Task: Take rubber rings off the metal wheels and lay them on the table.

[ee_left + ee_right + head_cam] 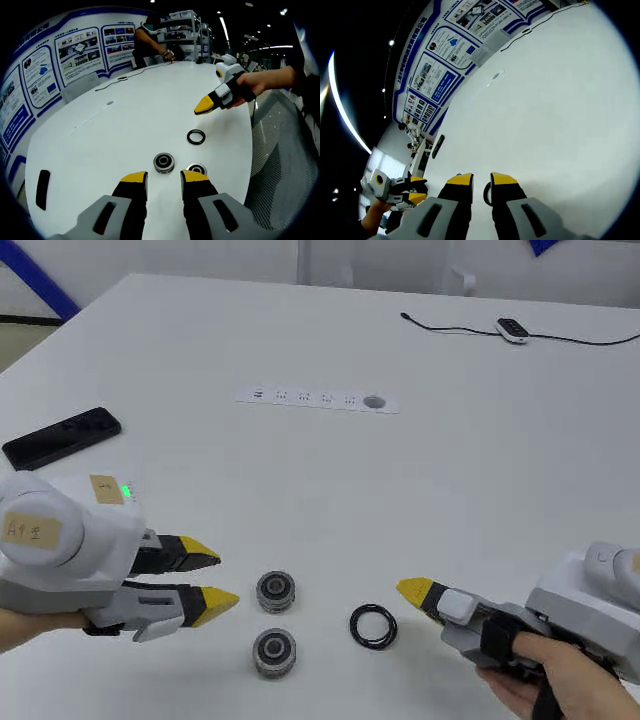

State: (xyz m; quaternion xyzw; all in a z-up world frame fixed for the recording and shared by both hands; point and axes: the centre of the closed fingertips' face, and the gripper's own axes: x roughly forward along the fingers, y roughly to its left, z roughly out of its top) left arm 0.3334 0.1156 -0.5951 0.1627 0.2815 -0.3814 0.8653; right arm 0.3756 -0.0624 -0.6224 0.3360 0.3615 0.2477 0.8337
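Note:
Two small metal wheels with dark rims lie near the front of the white table point(330, 490), one point(275, 590) just behind the other point(274, 651). Loose black rubber rings point(373, 626) lie flat to their right. My left gripper point(215, 577) is open, its yellow tips a little left of the rear wheel point(164, 162); the other wheel point(196, 169) and the rings point(196, 136) lie beyond. My right gripper point(415, 590) hovers just right of the rings, its jaws point(481, 180) a narrow gap apart with nothing held. A dark arc of ring point(486, 193) shows between them.
A black phone point(62, 436) lies at the left edge. A white labelled strip point(318, 399) sits mid-table, and a small remote on a black cable point(513, 329) at the far right. A person point(150, 40) is at the table's far end.

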